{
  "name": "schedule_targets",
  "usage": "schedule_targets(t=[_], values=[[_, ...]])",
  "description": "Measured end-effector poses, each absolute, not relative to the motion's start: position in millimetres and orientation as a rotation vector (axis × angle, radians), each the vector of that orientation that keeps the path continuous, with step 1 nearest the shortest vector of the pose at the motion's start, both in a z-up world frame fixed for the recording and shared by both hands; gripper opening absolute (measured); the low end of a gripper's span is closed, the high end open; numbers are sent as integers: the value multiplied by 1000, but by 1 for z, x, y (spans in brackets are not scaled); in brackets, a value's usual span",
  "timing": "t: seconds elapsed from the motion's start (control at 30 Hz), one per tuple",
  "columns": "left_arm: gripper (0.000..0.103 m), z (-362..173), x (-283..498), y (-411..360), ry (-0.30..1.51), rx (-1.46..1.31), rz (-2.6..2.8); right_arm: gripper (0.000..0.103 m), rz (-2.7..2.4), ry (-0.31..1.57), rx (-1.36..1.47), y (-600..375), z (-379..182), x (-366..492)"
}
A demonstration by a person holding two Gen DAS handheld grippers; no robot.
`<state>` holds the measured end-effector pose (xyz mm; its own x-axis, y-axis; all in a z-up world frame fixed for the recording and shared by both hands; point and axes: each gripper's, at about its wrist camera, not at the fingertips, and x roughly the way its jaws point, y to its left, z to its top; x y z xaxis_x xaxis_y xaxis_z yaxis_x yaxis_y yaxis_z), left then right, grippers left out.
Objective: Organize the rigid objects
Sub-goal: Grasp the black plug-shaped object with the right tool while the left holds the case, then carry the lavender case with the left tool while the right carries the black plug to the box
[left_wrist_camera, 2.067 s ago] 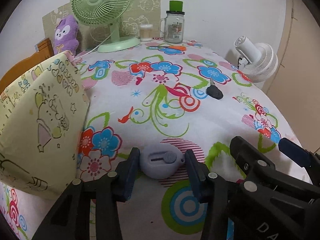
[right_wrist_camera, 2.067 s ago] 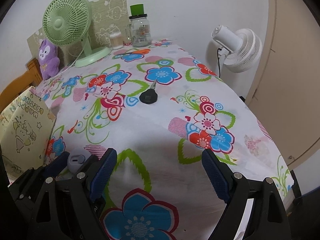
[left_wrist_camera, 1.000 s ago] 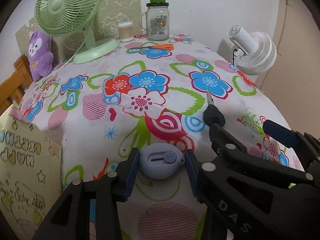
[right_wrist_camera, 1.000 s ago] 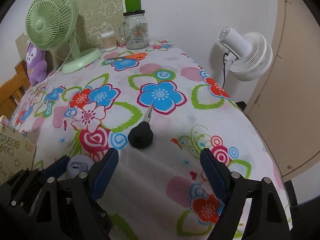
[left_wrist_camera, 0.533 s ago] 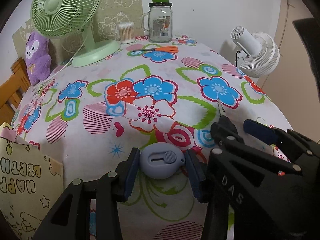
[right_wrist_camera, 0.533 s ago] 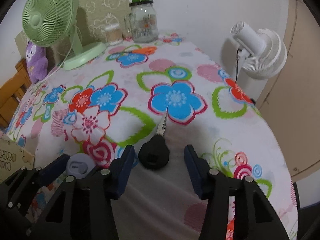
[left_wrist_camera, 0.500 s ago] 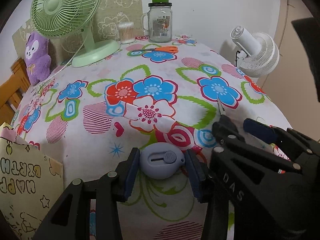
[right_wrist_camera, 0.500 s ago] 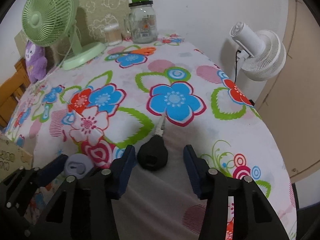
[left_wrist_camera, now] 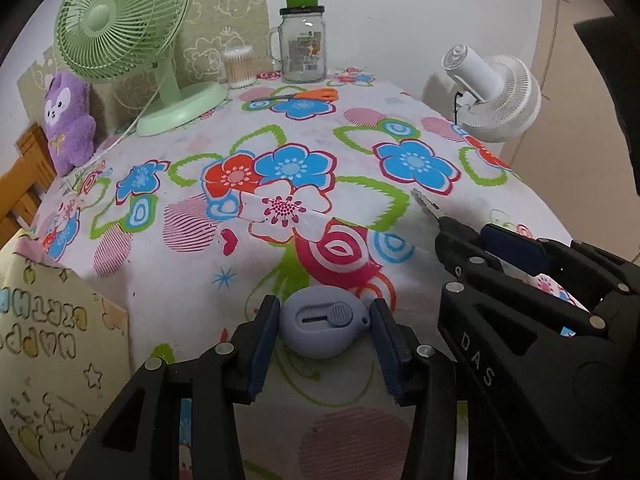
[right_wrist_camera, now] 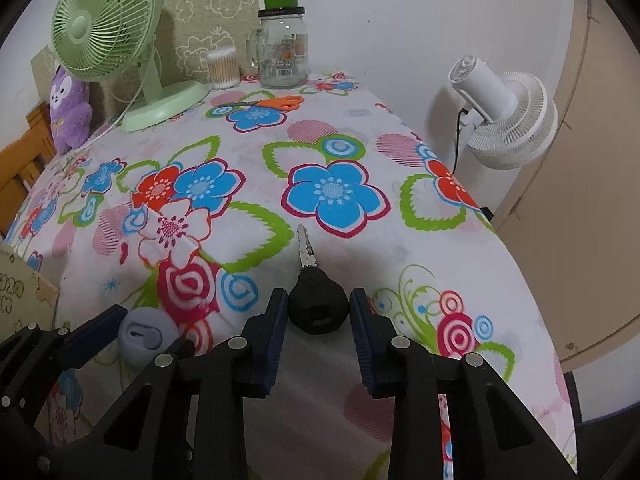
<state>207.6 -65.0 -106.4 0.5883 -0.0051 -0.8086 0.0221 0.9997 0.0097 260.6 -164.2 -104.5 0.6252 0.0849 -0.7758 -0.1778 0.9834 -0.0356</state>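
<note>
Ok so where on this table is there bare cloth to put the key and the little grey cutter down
Bare cloth runs across the middle of the floral tablecloth, between the orange scissors and the key. Also the right side toward the white fan. The back is crowded: green fan, cotton swabs, glass jar. The grey cutter sits by the paper bag.

2 fans [left_wrist_camera: 120,20] [left_wrist_camera: 496,92], 1 key [right_wrist_camera: 316,300], 1 cutter [left_wrist_camera: 322,326], 1 scissors [left_wrist_camera: 296,96], 1 jar [left_wrist_camera: 302,50], 1 plushie [left_wrist_camera: 68,120].

A home bedroom corner: floral tablecloth [left_wrist_camera: 280,152], green desk fan [left_wrist_camera: 120,20], purple plush toy [left_wrist_camera: 68,120], wooden bedframe [left_wrist_camera: 24,176].
</note>
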Motion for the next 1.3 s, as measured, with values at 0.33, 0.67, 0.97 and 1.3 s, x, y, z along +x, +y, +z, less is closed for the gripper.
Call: schedule_targets(t=[0.33, 0.67, 0.97, 1.3], values=[[47, -90, 180, -66, 905, 26, -46, 35, 138, 850, -96, -168, -88, 228], [47, -72, 149, -69, 868, 43, -69, 35, 120, 805, -82, -172, -68, 190], [47, -60, 121, -72, 842, 62, -84, 35, 115, 768, -80, -172, -53, 157], [47, -40, 91, -71, 803, 78, -95, 35, 112, 730, -73, -173, -33, 122]])
